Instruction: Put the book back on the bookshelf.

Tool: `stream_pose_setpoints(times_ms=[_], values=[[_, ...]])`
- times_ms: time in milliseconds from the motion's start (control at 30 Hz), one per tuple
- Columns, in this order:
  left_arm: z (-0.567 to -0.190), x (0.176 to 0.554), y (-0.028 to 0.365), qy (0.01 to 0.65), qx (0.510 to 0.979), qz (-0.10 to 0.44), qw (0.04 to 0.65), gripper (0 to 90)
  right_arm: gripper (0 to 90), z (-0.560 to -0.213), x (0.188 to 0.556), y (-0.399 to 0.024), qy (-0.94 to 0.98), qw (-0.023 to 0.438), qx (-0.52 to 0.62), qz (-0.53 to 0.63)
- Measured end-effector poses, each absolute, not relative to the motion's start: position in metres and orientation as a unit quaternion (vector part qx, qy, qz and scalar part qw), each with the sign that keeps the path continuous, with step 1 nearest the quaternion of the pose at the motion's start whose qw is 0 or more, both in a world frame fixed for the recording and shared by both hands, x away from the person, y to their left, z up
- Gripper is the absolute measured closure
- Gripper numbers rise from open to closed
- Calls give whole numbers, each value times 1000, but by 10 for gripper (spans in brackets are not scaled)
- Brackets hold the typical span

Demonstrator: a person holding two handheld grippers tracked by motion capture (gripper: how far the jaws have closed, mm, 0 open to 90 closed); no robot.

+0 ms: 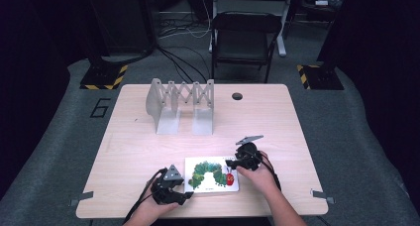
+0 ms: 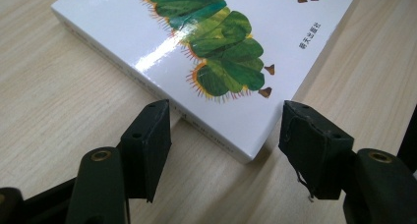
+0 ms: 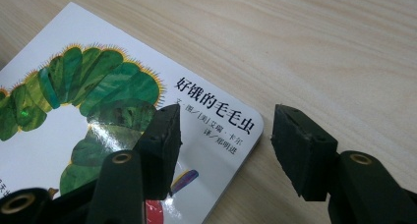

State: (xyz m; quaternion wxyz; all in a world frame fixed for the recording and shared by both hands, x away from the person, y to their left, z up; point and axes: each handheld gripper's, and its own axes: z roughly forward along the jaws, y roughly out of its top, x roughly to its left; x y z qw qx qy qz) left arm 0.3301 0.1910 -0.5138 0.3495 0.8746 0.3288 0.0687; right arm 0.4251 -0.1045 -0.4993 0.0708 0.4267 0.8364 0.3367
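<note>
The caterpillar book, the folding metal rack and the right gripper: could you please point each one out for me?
caterpillar book [image 1: 212, 175], high view, on its white cover beneath the green arch.
folding metal rack [image 1: 181, 93], high view, on its criss-cross lattice.
right gripper [image 3: 223, 135], right gripper view, midway between its open jaw tips.

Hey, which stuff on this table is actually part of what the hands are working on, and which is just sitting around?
In the job:
- picture book, flat on the table
- left tool, open at the book's corner
- right tool, open over the book's opposite corner

Just lying about:
- grey folding rack, far side of the table
- black chair behind the table
</note>
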Motion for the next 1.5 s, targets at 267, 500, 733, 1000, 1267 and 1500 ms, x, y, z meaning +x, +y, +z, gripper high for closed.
stream_pose_setpoints(times_ms=[267,500,733,1000,1267,1500], values=[[-517,337,193,317,872,72,366,342,417,-503,428,-100,837,66,435,326],[-518,342,194,326,866,64,375,343,420,-502,426,-101,832,68,448,320],[-518,335,187,301,881,102,351,297,419,-505,428,-104,828,54,452,329],[-520,331,182,296,884,118,343,260,429,-504,428,-104,825,55,457,327],[-518,332,181,295,888,113,334,255,441,-502,429,-103,822,53,467,322],[-517,334,179,299,890,112,325,255,442,-498,433,-104,822,36,473,315]])
